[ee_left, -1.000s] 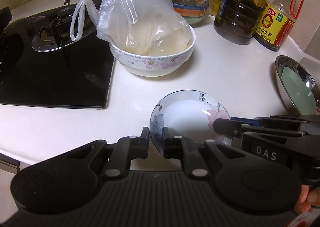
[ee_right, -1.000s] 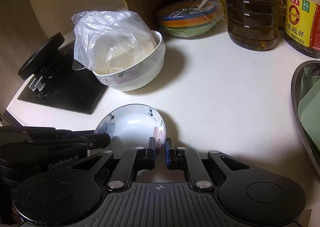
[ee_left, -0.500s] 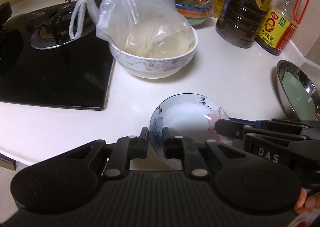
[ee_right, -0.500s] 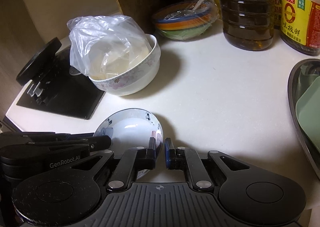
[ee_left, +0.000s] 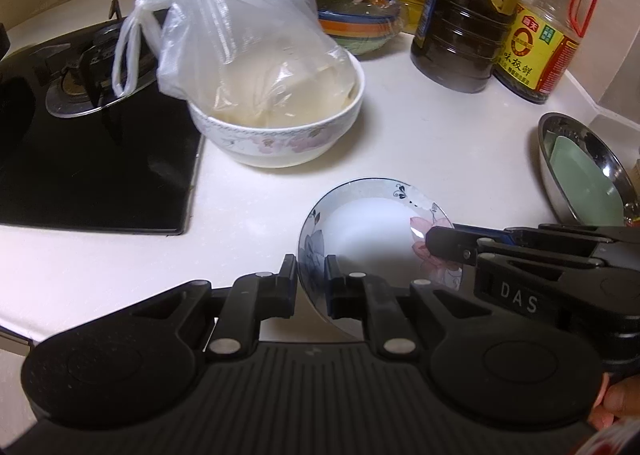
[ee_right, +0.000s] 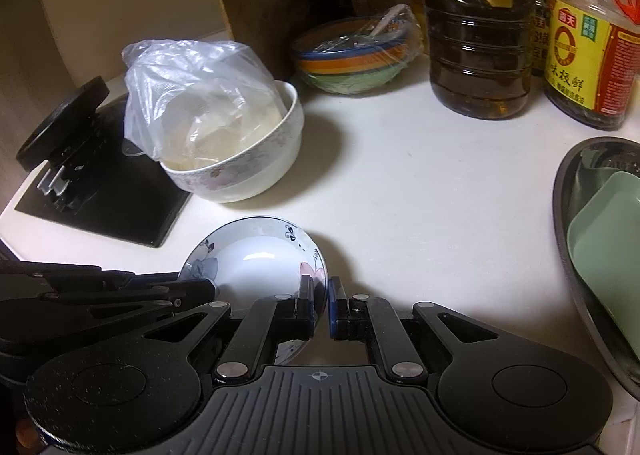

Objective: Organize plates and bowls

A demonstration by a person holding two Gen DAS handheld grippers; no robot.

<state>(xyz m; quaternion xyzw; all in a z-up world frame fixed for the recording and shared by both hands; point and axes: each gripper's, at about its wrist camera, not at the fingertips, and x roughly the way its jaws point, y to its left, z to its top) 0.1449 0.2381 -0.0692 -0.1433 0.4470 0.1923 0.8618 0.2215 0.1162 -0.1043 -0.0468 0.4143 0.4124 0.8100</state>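
The small floral bowl [ee_left: 372,239] is shallow and white inside, with a grey-blue flower on one side of the rim, a pink flower on the other and a dark scroll mark at the far edge; it is empty and sits tilted just above the white table [ee_left: 440,143], its rim pinched on two opposite sides; the large floral bowl [ee_left: 280,139] stands upright on the table beyond it, near the stove edge, white with pink blossoms round its wall, filled by a clear plastic bag; a striped bowl [ee_right: 352,59] covered in film rests further back.
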